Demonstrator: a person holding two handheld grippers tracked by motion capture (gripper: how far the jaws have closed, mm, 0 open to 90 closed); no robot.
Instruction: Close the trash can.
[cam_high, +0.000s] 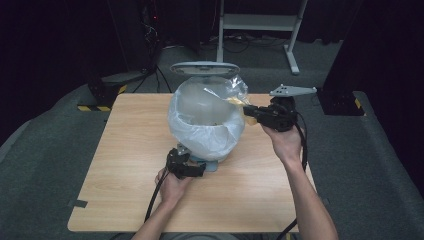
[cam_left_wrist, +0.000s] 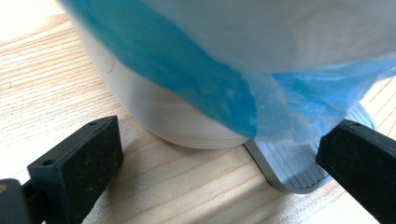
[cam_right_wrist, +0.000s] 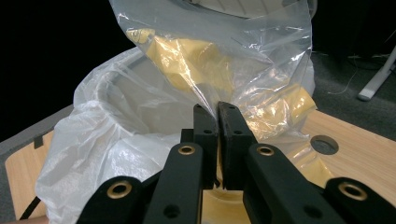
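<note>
A white pedal bin (cam_high: 205, 131) with a white plastic liner (cam_high: 220, 140) stands mid-table, its grey lid (cam_high: 204, 68) raised. My right gripper (cam_high: 248, 111) is at the bin's right rim, shut on a clear plastic bag (cam_right_wrist: 224, 60) that holds yellow pieces (cam_right_wrist: 187, 56); the bag hangs over the bin's mouth. Low at the bin's front, my left gripper (cam_high: 194, 170) is open. Its jaws stand wide apart in front of the bin's base (cam_left_wrist: 187, 126), and the right jaw is at the ribbed grey pedal (cam_left_wrist: 292, 163). The liner's hem (cam_left_wrist: 224, 93) looks blue there.
The wooden table (cam_high: 130, 165) has a round hole (cam_right_wrist: 324, 144) behind the bag. A dark floor surrounds it, with a white frame's legs (cam_high: 292, 50) at the back and black-and-yellow-taped stands (cam_high: 97, 95) at the left.
</note>
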